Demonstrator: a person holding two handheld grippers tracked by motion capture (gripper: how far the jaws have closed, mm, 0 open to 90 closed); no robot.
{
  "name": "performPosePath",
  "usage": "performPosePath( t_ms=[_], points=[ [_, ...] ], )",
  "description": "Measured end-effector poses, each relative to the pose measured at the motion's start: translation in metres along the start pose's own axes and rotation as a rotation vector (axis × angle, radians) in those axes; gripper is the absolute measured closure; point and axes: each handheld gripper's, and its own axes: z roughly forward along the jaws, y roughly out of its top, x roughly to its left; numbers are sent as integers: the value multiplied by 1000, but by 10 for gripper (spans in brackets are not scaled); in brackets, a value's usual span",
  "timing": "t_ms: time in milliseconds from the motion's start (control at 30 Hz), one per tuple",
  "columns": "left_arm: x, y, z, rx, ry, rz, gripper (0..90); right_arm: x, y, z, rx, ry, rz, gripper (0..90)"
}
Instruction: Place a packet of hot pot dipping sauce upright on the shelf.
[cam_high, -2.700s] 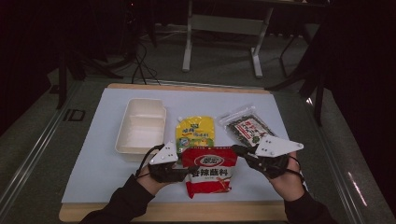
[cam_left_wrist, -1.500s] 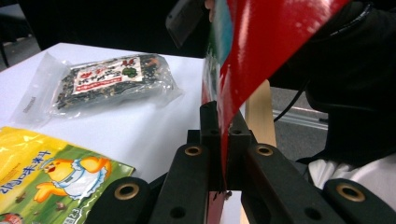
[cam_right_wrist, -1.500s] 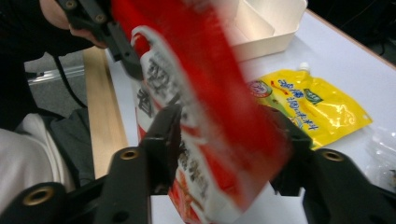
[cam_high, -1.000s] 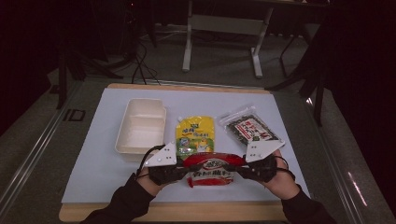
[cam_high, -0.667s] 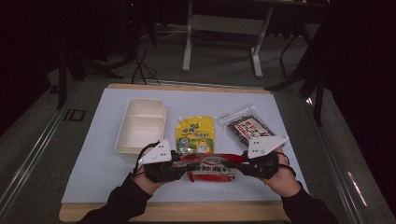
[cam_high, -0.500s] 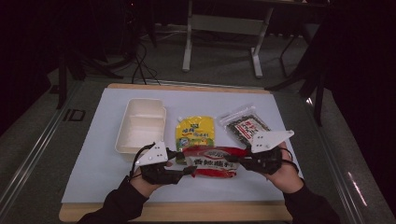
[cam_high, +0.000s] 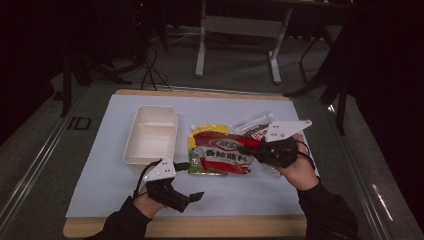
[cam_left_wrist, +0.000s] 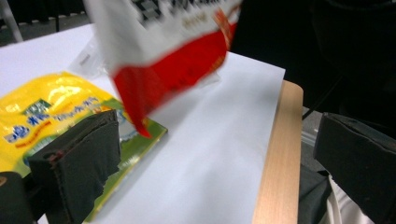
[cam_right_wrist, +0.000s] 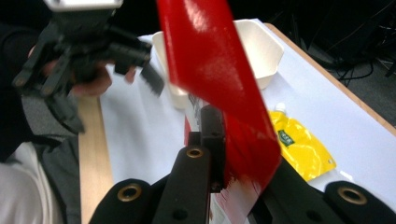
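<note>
So both grippers had the red pouch (cam_high: 223, 156) pinched between them, one on each end. The left gripper (cam_high: 186, 196) then popped its jaws wide open, let go of its end, and dropped back toward the near table edge, well clear of the pouch. The right gripper (cam_high: 250, 150) stayed clamped and lifted, so the pouch hung from it alone, over the yellow pouch (cam_high: 207, 135).

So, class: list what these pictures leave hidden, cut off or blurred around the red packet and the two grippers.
- Red packet: print blurred, top cut off by the edge, left gripper view.
- Red packet's held edge: covered by the right gripper, right gripper view.
- Dark packet: partly behind the grey plate, high view.
- Yellow pouch: lower part under the red packet, high view.
</note>
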Motion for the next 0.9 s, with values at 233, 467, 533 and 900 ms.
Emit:
performPosePath(
  t_ms=[233,467,533,900],
  points=[
    [-7,-19,-4,-38,20,32,19,-11,15,12,-7,-15,-3,900],
    [-8,-35,-7,-25,51,37,19,-23,31,24,-16,-25,7,900],
    [-8,-38,-8,-19,62,36,19,-27,35,28,-16,-24,9,900],
    [-6,-50,-9,-4,108,33,19,-44,53,55,-21,-28,15,900]
  ],
)
